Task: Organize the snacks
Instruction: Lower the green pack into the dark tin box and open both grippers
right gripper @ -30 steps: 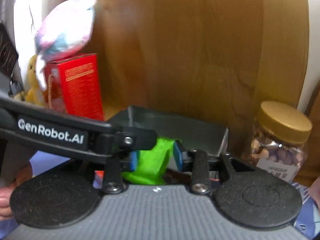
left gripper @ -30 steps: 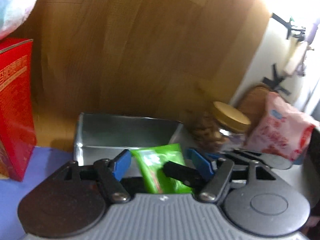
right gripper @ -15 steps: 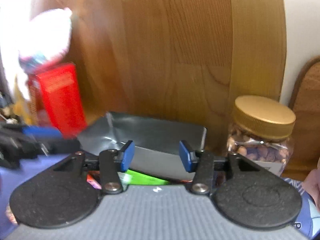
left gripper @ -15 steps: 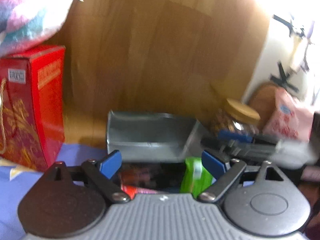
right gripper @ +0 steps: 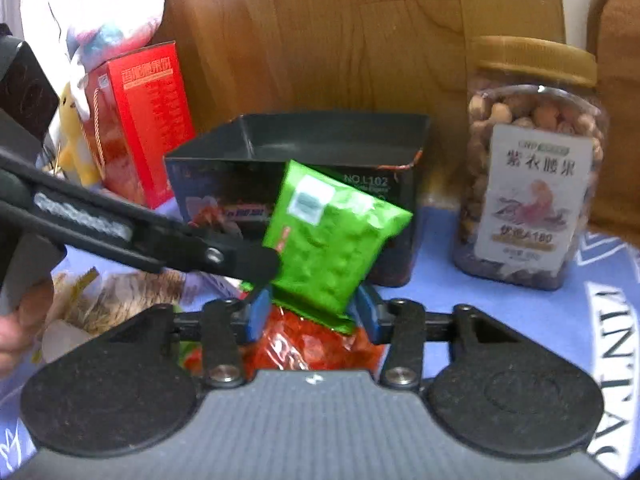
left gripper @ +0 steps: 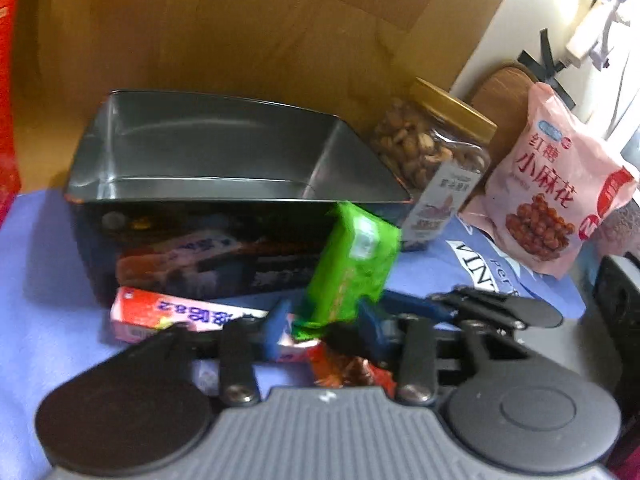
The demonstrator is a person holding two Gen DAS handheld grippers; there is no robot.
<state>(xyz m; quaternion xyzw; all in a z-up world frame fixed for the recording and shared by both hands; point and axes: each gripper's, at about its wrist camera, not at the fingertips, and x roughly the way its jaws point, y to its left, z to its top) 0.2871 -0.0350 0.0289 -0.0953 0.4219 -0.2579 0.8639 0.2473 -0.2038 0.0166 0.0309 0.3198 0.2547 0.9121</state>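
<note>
**A:** What is in view, biggest first?

**B:** A blue cloth covers the table. An open metal tin stands on it with nothing visible inside, and a nut jar stands beside the tin. Just in front of the tin, a green packet stands tilted, lifted above a red wrapper.

**A:** And the grippers?

**B:** The left gripper and right gripper have both just been closing. Each is narrowed to a partial gap, with the packet's lower crimped end between its pads, apparently pinched.

**A:** How should the packet handle?

**B:** It is probably light. The glossy foil looks slick and crinkly, and the lumpy contents may crush. The flat sealed edge is likely the safest place to hold it, with a gentle squeeze.
</note>
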